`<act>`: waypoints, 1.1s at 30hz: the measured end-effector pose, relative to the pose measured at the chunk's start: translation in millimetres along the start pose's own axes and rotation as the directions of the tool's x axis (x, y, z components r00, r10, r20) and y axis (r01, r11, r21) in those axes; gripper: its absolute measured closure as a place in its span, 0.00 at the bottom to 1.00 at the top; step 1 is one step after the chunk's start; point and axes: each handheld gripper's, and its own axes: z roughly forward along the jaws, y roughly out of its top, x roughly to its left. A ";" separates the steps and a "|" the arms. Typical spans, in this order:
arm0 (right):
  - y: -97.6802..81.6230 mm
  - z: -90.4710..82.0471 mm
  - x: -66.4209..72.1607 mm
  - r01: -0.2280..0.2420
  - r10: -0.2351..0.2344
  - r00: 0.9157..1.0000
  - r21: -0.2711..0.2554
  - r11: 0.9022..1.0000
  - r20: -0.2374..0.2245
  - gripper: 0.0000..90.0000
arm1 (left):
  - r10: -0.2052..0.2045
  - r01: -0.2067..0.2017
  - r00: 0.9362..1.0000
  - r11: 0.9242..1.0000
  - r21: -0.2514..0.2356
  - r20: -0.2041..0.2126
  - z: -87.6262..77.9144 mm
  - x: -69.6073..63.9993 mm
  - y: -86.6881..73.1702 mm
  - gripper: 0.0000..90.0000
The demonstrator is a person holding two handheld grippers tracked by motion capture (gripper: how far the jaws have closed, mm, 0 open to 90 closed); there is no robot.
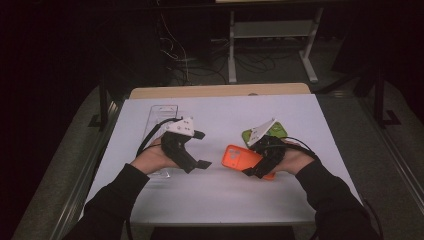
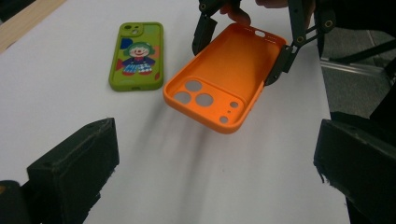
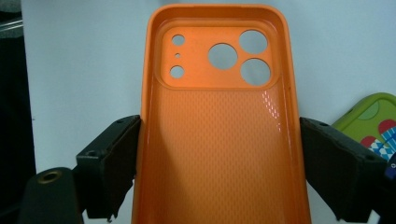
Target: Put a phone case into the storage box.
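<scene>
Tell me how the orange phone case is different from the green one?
The orange phone case is plain, while the green phone case has a clown picture on it. The orange one is held up off the table, tilted, between the right gripper's jaws; the green one lies flat on the white table. The orange shows its hollow inside; the green shows its back. Both have camera cut-outs.

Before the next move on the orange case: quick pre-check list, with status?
1. Right gripper clamped on both long edges of the orange case: ok.
2. Orange case lifted off the white table, open side up: ok.
3. Left gripper open with nothing between its jaws: ok.
4. Green case lying flat, apart from the orange case: ok.
5. Clear tray out of the way at the left side: ok.
6. Grip firmness on the orange case: cannot tell.
</scene>
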 end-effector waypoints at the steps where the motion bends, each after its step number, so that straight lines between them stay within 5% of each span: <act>1: 0.1 -0.6 -0.7 0.006 -0.006 1.000 -0.002 1.000 -0.006 0.16 | 0.007 -0.007 1.000 1.000 -0.001 0.006 2.3 0.9 2.4 0.00; 12: 6.3 -4.3 -2.1 0.060 -0.062 0.995 -0.026 0.998 -0.075 0.16 | 0.068 -0.074 0.992 0.996 0.056 0.105 30.1 6.1 18.9 0.00; 15: 8.5 -2.1 -2.5 0.087 -0.089 0.991 -0.017 0.996 -0.099 0.16 | 0.104 -0.113 0.986 0.991 0.069 0.129 37.4 7.5 20.9 0.00; 22: 20.9 -2.6 0.7 0.141 -0.143 0.983 -0.025 0.990 -0.119 0.16 | 0.119 -0.141 0.974 0.985 0.104 0.194 51.4 7.2 23.2 0.00; 31: 33.3 -6.1 4.3 0.177 -0.180 0.977 -0.034 0.984 -0.118 0.16 | 0.117 -0.146 0.972 0.981 0.131 0.204 60.7 2.0 20.7 0.00; 33: 33.8 -6.5 6.3 0.157 -0.158 0.980 -0.016 0.987 -0.122 0.16 | 0.121 -0.152 0.971 0.978 0.142 0.206 61.3 1.6 20.0 0.00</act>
